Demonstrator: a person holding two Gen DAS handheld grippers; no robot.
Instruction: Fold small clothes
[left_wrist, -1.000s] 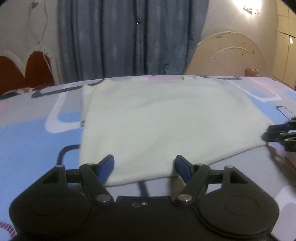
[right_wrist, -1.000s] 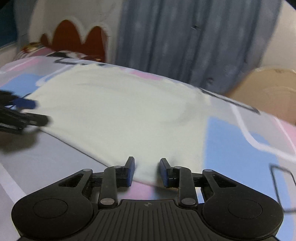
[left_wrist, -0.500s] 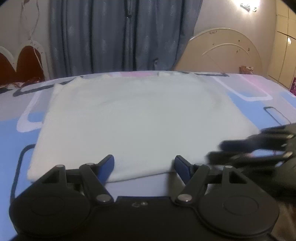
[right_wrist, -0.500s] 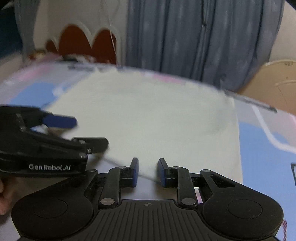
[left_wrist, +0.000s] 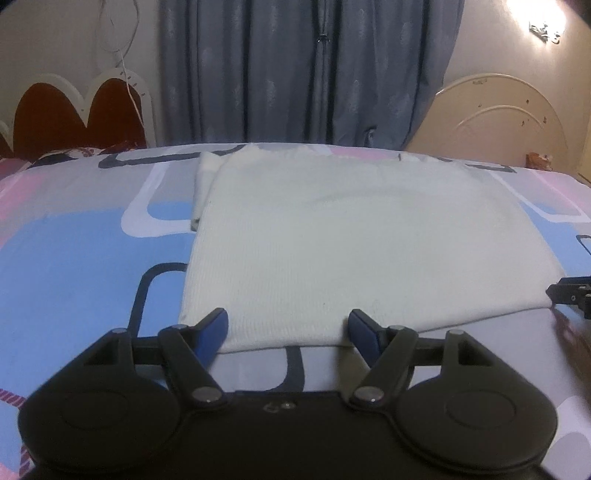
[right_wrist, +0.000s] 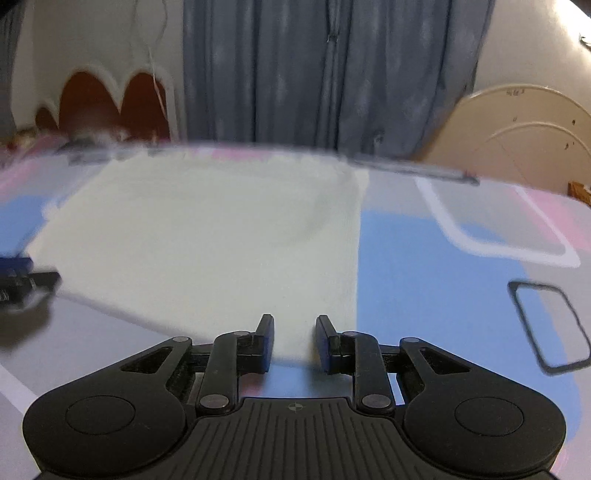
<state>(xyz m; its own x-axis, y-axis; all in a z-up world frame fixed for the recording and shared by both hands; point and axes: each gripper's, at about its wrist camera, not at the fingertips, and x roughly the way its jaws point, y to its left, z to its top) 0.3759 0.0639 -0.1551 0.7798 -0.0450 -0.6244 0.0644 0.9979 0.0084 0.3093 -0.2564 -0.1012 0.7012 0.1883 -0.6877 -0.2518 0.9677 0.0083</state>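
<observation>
Bed: a bedsheet (left_wrist: 85, 251) patterned in blue, grey and pink covers the whole work surface, with grey curtains (left_wrist: 295, 70) and a headboard (left_wrist: 74, 107) behind.
Garment: the white garment (left_wrist: 351, 236) lies flat on the sheet as a broad, roughly square slab, already doubled over, with a narrow strip of an under-layer showing at its far left edge.
Left gripper: the left gripper (left_wrist: 288, 325) sits at the near hem, toward the left corner, jaws spread wide, blue pads either side of the hem and gripping nothing.
Right gripper: the right gripper (right_wrist: 293, 341) sits at the near hem by the right corner, jaws narrowed but with a clear gap, nothing pinched.
What changed: half a second ago the two grippers were crowded together near the middle of the hem; now they stand well apart, one toward each near corner. The right view is blurred.
Meaning: judged from this, both look placed to take the near hem and carry it away for another fold; neither has a hold yet.
</observation>
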